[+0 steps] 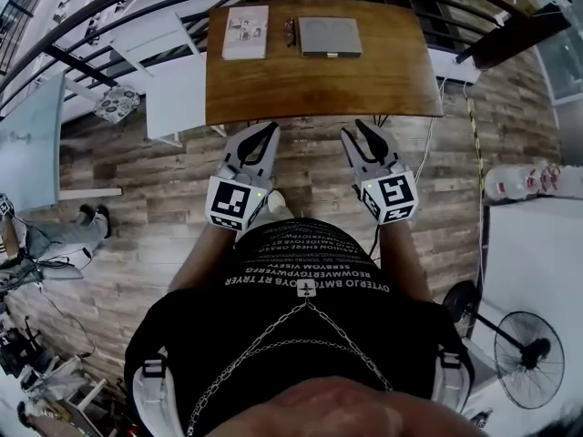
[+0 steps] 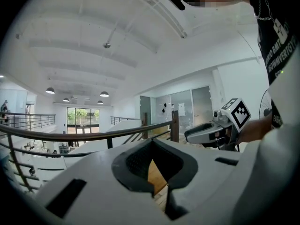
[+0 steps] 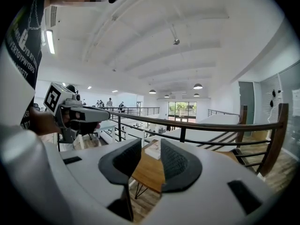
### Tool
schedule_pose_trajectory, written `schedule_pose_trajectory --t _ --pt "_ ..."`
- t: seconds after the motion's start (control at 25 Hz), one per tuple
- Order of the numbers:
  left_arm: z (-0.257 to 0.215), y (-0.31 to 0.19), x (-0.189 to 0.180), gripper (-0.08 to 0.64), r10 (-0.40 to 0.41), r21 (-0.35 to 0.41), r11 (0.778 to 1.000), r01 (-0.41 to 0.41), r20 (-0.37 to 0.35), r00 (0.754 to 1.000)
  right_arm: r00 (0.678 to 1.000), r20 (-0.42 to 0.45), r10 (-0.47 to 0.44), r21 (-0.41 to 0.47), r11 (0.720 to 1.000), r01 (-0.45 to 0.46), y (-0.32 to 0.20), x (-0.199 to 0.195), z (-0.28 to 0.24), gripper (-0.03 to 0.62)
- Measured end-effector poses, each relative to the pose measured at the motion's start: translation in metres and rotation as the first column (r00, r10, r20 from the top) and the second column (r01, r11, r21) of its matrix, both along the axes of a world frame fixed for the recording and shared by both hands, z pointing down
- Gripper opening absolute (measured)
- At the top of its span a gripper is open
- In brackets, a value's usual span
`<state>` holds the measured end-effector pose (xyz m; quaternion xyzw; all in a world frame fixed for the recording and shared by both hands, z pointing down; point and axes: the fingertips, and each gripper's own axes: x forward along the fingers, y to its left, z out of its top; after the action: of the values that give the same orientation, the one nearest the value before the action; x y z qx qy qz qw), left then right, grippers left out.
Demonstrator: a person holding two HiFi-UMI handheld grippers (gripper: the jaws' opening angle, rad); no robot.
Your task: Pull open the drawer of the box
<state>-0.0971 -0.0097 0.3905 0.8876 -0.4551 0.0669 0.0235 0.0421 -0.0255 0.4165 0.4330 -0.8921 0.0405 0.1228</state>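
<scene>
The grey box (image 1: pixel 329 36) lies flat on the far part of the wooden table (image 1: pixel 319 89). It is ahead of the R gripper (image 1: pixel 352 127), a bit to its left, and well apart from it. A small pull (image 1: pixel 330 55) sits on the box edge facing the grippers. The drawer looks pushed in, flush w/ the body, and neither gripper touches the box.

Just left of the box lie eyeglasses (image 1: pixel 290 32). Left of those is a white box w/ a printed picture (image 1: pixel 246 32), roughly ahead of the L gripper (image 1: pixel 271 127).

The R gripper is released: its jaws stand apart w/ nothing btwn them. In the right gripper view the gap shows only the tabletop and the white box beyond.

The L gripper is clenched on nothing. Its pad tips meet at the far end, and only a sliver of table wood shows behind them.

Both grippers hover side by side short of the table's near edge, over the wood-plank floor (image 1: pixel 310 167), tips pointing at the table. Each has its marker cube toward the person, close in front of the black printed T-shirt (image 1: pixel 305 280).

Beyond the table runs a dark railing (image 3: pixel 197 125). A white desk (image 1: pixel 178 94) stands off to the L gripper's left. A floor fan (image 1: pixel 528 349) stands behind and right of the R gripper.
</scene>
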Motion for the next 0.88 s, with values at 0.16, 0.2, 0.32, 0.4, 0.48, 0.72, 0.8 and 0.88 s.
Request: schedule_pose_trajectory --t 0.16,0.2,0.32,0.4,0.48,0.72,0.8,0.88 --pt "0.001 -0.016 -0.014 0.005 0.02 -0.001 1.0 -0.02 -0.005 1.0 1.0 -0.004 0.009 0.001 1.0 -0.009 -0.016 -0.017 0.0 0.124" --pt "0.001 -0.017 -0.017 0.005 0.024 -0.001 1.0 -0.024 -0.005 1.0 1.0 -0.005 0.011 0.003 1.0 -0.011 -0.016 -0.021 -0.001 0.124" --pt "0.001 -0.025 -0.028 0.005 0.039 0.001 0.999 -0.039 -0.004 0.999 1.0 -0.011 0.023 0.009 1.0 -0.023 -0.024 -0.031 -0.003 0.124" --pt "0.0 -0.033 -0.038 0.005 0.046 0.007 0.999 -0.045 -0.004 0.999 0.999 -0.014 0.033 0.013 0.999 -0.033 -0.032 -0.04 -0.005 0.124" --pt "-0.002 -0.041 -0.048 0.005 0.051 0.013 0.999 -0.051 -0.008 0.999 0.999 -0.018 0.04 0.02 0.999 -0.039 -0.038 -0.05 -0.007 0.124" --pt "0.0 -0.058 -0.068 0.005 0.073 0.023 0.997 -0.073 -0.027 0.997 0.998 -0.039 0.055 0.035 0.998 -0.053 -0.05 -0.073 -0.008 0.124" --pt "0.001 -0.059 -0.07 0.005 0.083 0.016 0.996 -0.082 -0.037 0.996 0.997 -0.045 0.064 0.03 0.998 -0.062 -0.051 -0.076 -0.008 0.124" --pt "0.003 -0.06 -0.071 0.005 0.096 0.01 0.995 -0.096 -0.042 0.995 0.996 -0.049 0.075 0.032 0.997 -0.073 -0.051 -0.076 -0.01 0.124"
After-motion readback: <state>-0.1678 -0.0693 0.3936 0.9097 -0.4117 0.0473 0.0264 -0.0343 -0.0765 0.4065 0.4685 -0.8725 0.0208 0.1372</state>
